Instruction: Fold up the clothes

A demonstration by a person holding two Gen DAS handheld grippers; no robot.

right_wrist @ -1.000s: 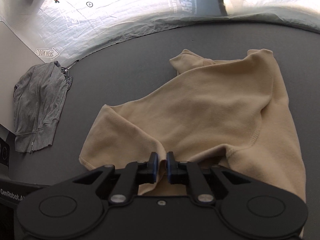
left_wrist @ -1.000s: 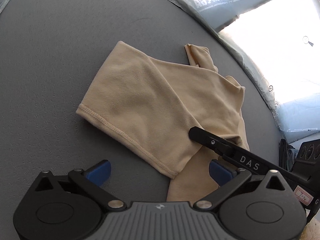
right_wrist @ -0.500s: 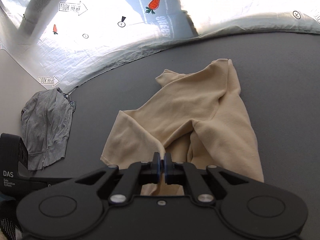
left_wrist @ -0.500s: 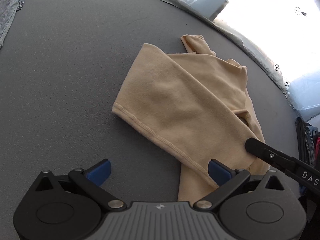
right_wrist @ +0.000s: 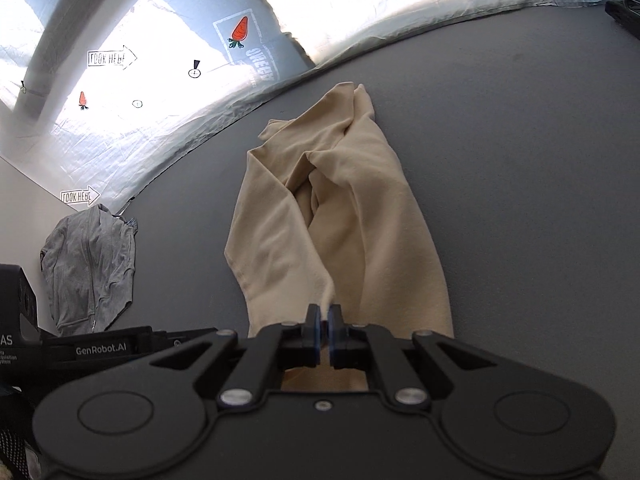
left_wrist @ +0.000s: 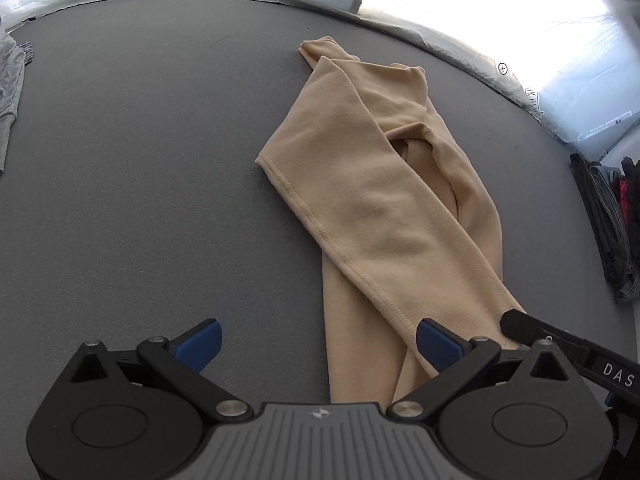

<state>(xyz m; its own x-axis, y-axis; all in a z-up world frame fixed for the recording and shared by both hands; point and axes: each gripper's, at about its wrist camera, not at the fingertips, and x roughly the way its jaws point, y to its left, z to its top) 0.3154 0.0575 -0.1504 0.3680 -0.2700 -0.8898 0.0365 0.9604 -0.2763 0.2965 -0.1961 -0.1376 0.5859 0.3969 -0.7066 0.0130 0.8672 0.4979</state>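
Note:
A beige garment point(left_wrist: 376, 184) lies bunched lengthwise on the grey table point(left_wrist: 140, 160), its stitched hem facing left. My left gripper point(left_wrist: 318, 344) is open, its blue pads spread apart just short of the garment's near end, holding nothing. In the right wrist view the same beige garment point(right_wrist: 360, 216) stretches away from me, and my right gripper point(right_wrist: 325, 322) is shut on a pinch of its near edge, lifting a small peak of cloth. The right gripper's black finger point(left_wrist: 520, 326) shows at the garment's near right corner in the left wrist view.
A grey zip-up garment point(right_wrist: 90, 264) lies at the table's left edge. Dark folded clothes point(left_wrist: 604, 216) sit at the right edge. A crinkled white sheet point(right_wrist: 160, 128) with printed marks borders the far side of the grey table point(right_wrist: 520, 140).
The right gripper has pulled the beige garment toward me, drawing it from a wide spread into a long narrow bunch. The left gripper has backed away and stays open.

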